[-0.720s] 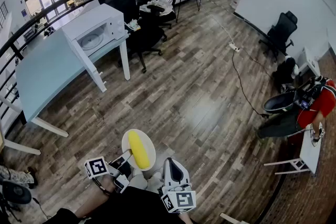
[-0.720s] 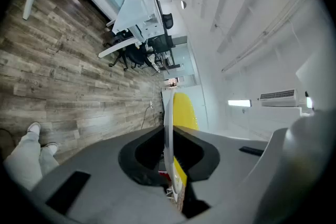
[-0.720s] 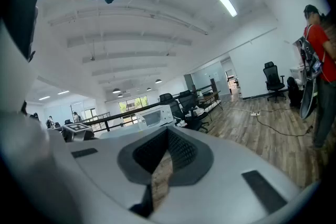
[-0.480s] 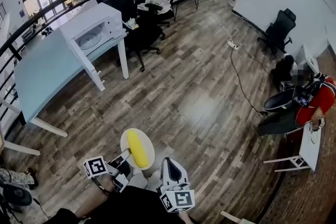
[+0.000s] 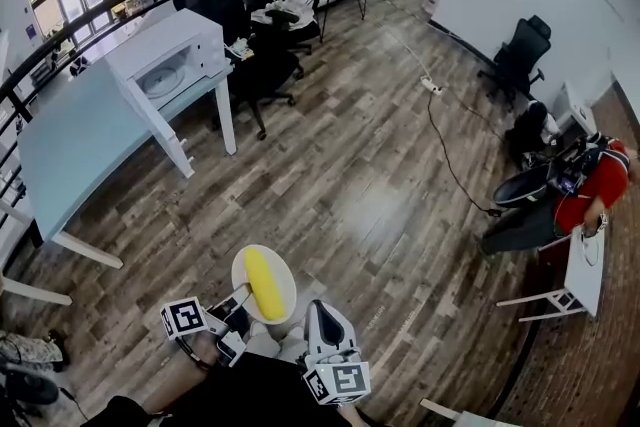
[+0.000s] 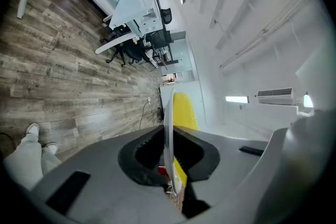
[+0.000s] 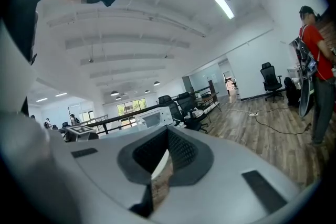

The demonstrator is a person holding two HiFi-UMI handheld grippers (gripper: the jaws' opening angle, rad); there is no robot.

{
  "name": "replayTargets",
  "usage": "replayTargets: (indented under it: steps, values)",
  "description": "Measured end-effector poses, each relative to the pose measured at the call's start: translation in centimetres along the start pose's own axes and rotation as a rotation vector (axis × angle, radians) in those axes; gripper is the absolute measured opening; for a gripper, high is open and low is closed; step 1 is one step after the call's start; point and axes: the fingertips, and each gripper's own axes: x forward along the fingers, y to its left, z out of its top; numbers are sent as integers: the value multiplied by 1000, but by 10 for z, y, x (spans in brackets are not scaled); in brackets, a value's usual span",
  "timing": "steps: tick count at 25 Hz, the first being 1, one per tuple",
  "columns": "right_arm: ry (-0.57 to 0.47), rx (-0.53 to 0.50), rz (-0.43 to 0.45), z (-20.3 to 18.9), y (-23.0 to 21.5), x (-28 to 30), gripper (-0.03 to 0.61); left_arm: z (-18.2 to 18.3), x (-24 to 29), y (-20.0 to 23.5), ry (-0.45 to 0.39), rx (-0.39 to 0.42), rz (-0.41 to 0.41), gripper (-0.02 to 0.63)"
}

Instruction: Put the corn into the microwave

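Yellow corn [image 5: 263,282] lies loose on a white plate [image 5: 286,296], low centre in the head view. Left gripper [image 5: 237,305] is clamped on the plate's near rim. Right gripper [image 5: 323,311] sits beside it, jaws together, holding nothing. Microwave [image 5: 165,55] is well apart at upper left, on a pale blue table [image 5: 70,140], door open. Judgement: carry the plate level and walk smoothly, since the corn could roll; line up squarely with the open cavity.

At bottom centre, the left gripper [image 5: 238,303] clamps a plate [image 5: 290,283] rim, while the right gripper [image 5: 323,313] beside it is closed and empty.
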Motion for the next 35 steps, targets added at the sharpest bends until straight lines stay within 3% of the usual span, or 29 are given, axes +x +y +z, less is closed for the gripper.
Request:
replayTargets:
  steps: [20, 35]
  values:
    - [-10, 31, -95, -17, -1, 21, 8, 25, 13, 1, 74, 42, -34, 29]
    - [-3, 24, -49, -5, -36, 90, 8, 65, 62, 1, 34, 49, -27, 28]
